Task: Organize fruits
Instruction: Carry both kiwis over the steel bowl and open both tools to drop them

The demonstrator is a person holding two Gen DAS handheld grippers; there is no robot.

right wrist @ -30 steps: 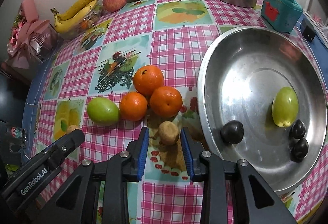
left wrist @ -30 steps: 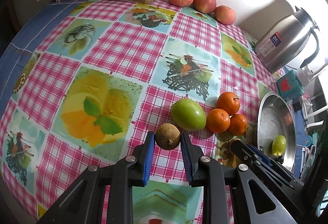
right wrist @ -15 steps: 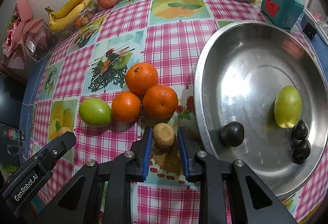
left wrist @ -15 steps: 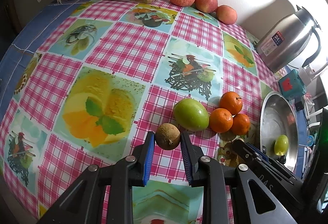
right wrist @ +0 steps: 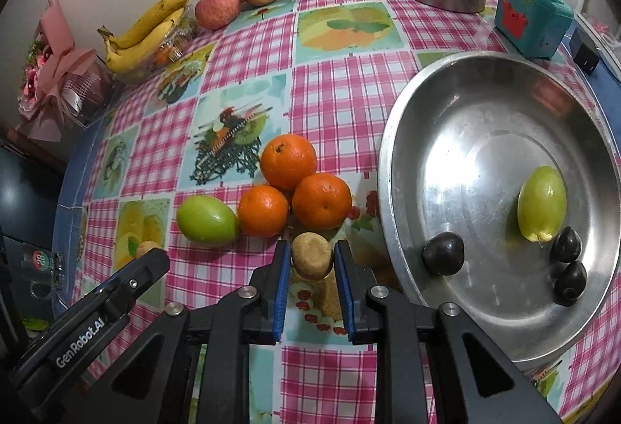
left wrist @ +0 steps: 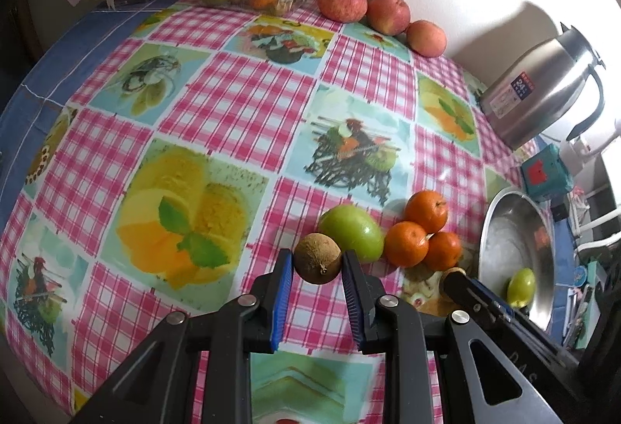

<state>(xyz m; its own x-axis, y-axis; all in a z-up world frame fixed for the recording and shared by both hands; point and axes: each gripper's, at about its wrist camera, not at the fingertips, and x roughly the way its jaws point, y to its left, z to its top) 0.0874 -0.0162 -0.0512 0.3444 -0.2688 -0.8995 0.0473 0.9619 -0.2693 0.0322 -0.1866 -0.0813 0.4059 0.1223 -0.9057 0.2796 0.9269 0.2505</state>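
Right tongs closed on rough, round fruit.

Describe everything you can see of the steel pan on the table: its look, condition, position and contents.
The steel pan is round, shallow and shiny, with a scuffed, reflective inside. It sits flat on the checked tablecloth, right of the oranges. Inside lie one green fruit and three small dark fruits. Neither tool touches it.

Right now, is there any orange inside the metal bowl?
No, the metal bowl holds only a green fruit and three dark fruits.
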